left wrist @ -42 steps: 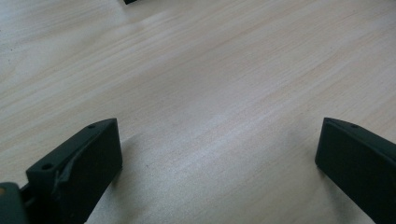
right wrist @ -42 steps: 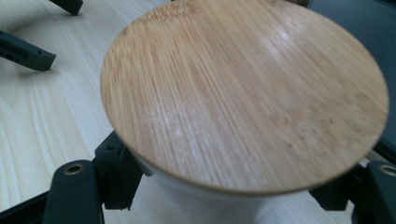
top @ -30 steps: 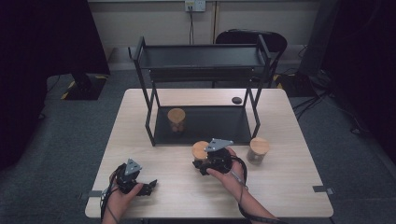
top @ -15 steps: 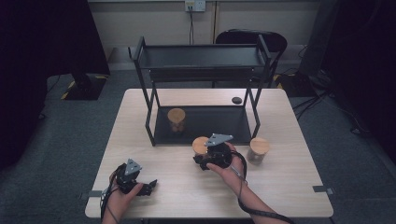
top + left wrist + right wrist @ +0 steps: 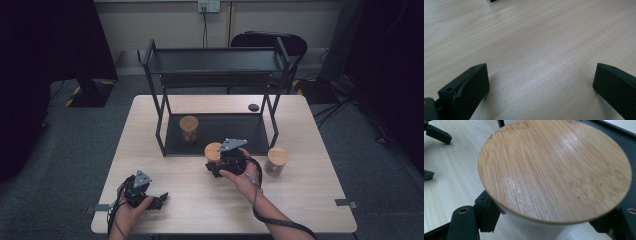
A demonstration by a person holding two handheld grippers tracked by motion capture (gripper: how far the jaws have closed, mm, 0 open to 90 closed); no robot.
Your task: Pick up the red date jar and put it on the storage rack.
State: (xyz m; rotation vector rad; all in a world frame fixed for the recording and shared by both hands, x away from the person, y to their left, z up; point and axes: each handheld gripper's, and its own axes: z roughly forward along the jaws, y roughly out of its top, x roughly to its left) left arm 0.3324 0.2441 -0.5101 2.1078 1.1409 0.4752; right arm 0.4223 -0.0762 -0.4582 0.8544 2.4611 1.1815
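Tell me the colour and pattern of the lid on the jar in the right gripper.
Light brown bamboo lid with fine straight grain lines; clearest in the right gripper view.

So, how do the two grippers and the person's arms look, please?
Both grippers are black. The left gripper and the right gripper each carry a grey three-cornered plate on top and trail a black cable along the forearm. The left gripper's jaws are broad black blocks with small screw holes. The forearms look bare; no sleeve is visible.

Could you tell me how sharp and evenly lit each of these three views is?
High view: table lit, surroundings dark. Left gripper view: wood grain fairly sharp, soft shadows beside the fingers. Right gripper view: bamboo lid close, slightly blurred, faint glare near its top.
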